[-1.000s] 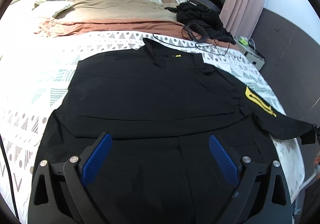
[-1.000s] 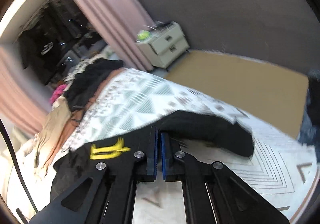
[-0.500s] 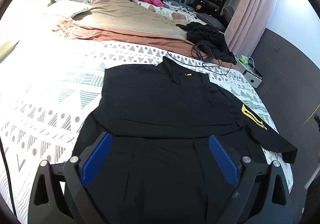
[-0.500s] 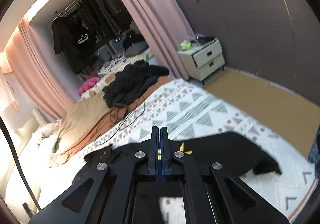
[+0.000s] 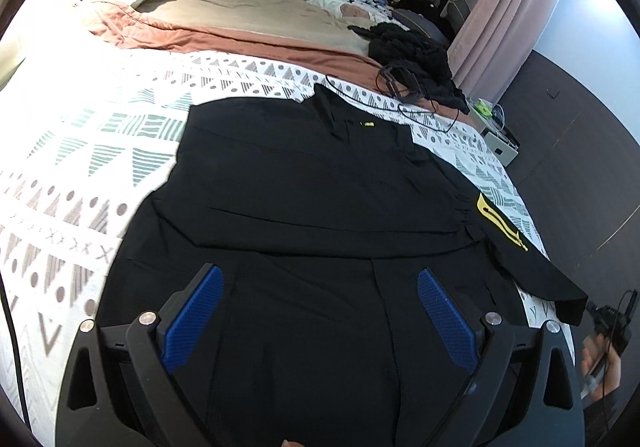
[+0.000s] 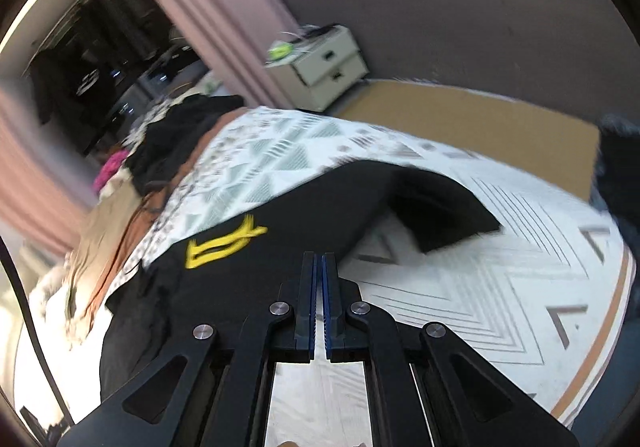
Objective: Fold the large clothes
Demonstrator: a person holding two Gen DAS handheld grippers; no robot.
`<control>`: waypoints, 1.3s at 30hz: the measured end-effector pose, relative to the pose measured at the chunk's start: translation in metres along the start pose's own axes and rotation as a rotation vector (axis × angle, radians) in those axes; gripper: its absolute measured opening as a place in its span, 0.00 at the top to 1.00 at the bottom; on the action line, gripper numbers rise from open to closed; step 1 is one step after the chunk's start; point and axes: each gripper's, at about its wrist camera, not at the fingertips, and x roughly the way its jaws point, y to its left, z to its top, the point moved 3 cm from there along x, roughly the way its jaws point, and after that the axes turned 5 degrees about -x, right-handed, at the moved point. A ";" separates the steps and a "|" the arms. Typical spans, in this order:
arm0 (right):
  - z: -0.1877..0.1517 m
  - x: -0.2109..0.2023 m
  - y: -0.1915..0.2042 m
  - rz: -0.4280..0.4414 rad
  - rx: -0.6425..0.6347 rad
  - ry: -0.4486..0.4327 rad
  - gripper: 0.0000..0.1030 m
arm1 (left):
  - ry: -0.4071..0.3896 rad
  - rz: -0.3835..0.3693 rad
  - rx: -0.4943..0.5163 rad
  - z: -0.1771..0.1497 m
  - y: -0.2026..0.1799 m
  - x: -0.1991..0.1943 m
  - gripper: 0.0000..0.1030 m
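Left wrist view: left gripper (image 5: 320, 311) with blue pads spread wide, nothing between them, above a black shirt (image 5: 312, 183) laid flat on the patterned bedspread (image 5: 100, 151); its yellow-marked sleeve (image 5: 516, 243) reaches the bed's edge.

Right wrist view: right gripper (image 6: 319, 267) pressed closed and empty, over the sleeve (image 6: 304, 215) near the yellow emblem (image 6: 222, 243); nightstand (image 6: 324, 67) beyond.

A home bedroom here: a wide bed (image 5: 100, 151) under a patterned cover, pink curtains (image 5: 500, 19), a bedside drawer unit (image 6: 328, 67), and clothes hanging in an open wardrobe (image 6: 92, 59).
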 end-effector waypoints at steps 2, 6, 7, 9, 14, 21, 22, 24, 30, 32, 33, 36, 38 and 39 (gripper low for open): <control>-0.004 0.006 0.006 -0.004 0.018 0.007 1.00 | 0.014 0.004 0.008 -0.004 -0.005 0.010 0.03; -0.009 0.014 -0.002 -0.043 0.041 0.002 1.00 | 0.042 0.006 0.020 -0.010 -0.014 0.026 0.03; -0.011 0.019 -0.006 -0.052 0.047 0.003 1.00 | 0.046 0.007 0.024 -0.012 -0.016 0.029 0.03; -0.011 0.027 -0.012 -0.093 0.055 0.018 1.00 | 0.054 0.006 0.032 -0.015 -0.020 0.036 0.03; -0.009 0.042 -0.018 0.137 0.109 0.058 1.00 | 0.082 0.002 0.049 -0.024 -0.028 0.054 0.03; 0.009 0.032 -0.031 0.150 0.182 -0.044 1.00 | 0.119 -0.003 0.058 -0.033 -0.036 0.077 0.03; 0.010 0.033 -0.028 0.148 0.174 -0.058 1.00 | 0.120 -0.003 0.056 -0.033 -0.036 0.079 0.03; 0.017 0.032 -0.019 0.137 0.114 -0.068 1.00 | 0.118 -0.004 0.052 -0.034 -0.038 0.081 0.03; 0.021 0.029 -0.003 0.229 0.053 -0.125 1.00 | 0.113 -0.007 0.034 -0.033 -0.039 0.088 0.03; 0.021 0.027 -0.003 0.265 0.079 -0.123 1.00 | 0.113 -0.010 0.032 -0.034 -0.041 0.088 0.03; 0.021 0.025 -0.002 0.267 0.092 -0.118 1.00 | 0.114 -0.012 0.032 -0.034 -0.042 0.089 0.03; 0.014 0.019 -0.017 0.246 0.159 -0.078 1.00 | 0.119 -0.019 0.032 -0.036 -0.044 0.089 0.03; 0.013 0.020 -0.017 0.254 0.144 -0.073 1.00 | 0.127 -0.027 0.027 -0.038 -0.045 0.090 0.03; 0.013 0.015 -0.016 0.262 0.122 -0.085 1.00 | 0.129 -0.032 0.025 -0.038 -0.046 0.089 0.03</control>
